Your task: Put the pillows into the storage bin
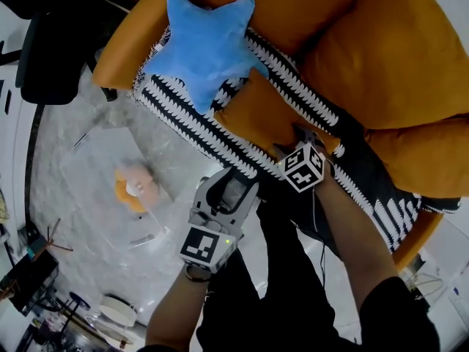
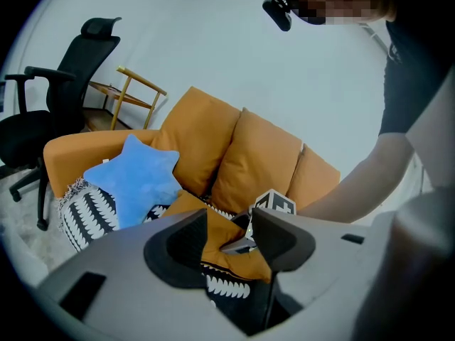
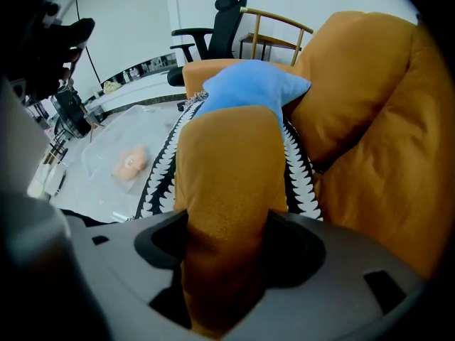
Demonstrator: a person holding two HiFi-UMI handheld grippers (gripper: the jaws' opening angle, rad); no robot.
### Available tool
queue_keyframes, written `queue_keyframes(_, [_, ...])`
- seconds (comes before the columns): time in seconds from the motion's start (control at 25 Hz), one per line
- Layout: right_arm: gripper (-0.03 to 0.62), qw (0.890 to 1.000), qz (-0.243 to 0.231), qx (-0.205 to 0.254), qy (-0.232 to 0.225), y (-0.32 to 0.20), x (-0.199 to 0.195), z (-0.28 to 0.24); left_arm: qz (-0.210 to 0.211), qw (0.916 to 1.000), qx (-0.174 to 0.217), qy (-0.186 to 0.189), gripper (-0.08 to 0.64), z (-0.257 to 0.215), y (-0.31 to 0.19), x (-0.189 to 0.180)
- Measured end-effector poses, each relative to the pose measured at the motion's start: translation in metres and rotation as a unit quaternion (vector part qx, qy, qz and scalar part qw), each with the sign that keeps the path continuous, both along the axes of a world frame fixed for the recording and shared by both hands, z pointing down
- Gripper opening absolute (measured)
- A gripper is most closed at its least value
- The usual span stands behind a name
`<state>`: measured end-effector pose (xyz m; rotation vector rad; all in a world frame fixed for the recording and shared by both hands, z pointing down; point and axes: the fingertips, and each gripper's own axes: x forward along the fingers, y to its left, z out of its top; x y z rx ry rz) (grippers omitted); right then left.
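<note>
A small orange pillow (image 1: 264,116) (image 3: 227,183) lies on a black-and-white patterned throw (image 1: 183,123) on the orange sofa (image 1: 396,64). My right gripper (image 1: 302,138) (image 3: 227,240) points steeply down and is shut on the pillow's near corner, with fabric pinched between both jaws. A blue star-shaped pillow (image 1: 205,46) (image 2: 135,180) (image 3: 249,87) rests just behind it against the sofa arm. My left gripper (image 1: 233,183) (image 2: 227,236) hangs off the sofa's front edge, open and holding nothing; the orange pillow (image 2: 213,236) shows beyond its jaws.
On the pale floor to the left lies a clear plastic container (image 1: 110,189) (image 3: 106,169) with a peach-coloured object (image 1: 135,188) in it. A black office chair (image 1: 51,50) (image 2: 57,91) and a wooden frame (image 2: 135,91) stand past the sofa arm. Large orange back cushions (image 2: 259,158) line the sofa.
</note>
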<state>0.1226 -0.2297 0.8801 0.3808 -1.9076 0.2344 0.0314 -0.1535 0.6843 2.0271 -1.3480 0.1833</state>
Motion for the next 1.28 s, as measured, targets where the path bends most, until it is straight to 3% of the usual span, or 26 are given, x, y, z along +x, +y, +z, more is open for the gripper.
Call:
queue_keyframes(0.12, [0.281, 1.000, 0.014, -0.004, -0.003, 0.000, 0.001, -0.013, -0.003, 1.0000, 0.009, -0.001, 0.184, -0.013, -0.001, -0.005])
queue_keyframes(0.28, [0.273, 0.997, 0.072, -0.003, -0.041, -0.010, -0.003, -0.047, -0.006, 0.9996, 0.025, -0.005, 0.184, -0.035, -0.004, -0.013])
queue_keyframes(0.68, [0.276, 0.979, 0.118, 0.072, -0.152, -0.026, -0.033, -0.205, -0.007, 0.9961, 0.085, -0.025, 0.184, -0.122, -0.006, -0.022])
queue_keyframes(1.08, [0.279, 0.937, 0.132, 0.183, -0.266, -0.033, -0.050, -0.398, 0.001, 0.9833, 0.173, -0.057, 0.177, -0.244, -0.016, -0.037])
queue_keyframes(1.28, [0.281, 0.913, 0.125, 0.228, -0.314, -0.015, -0.057, -0.483, -0.014, 0.9705, 0.226, -0.081, 0.111, -0.309, -0.006, -0.050])
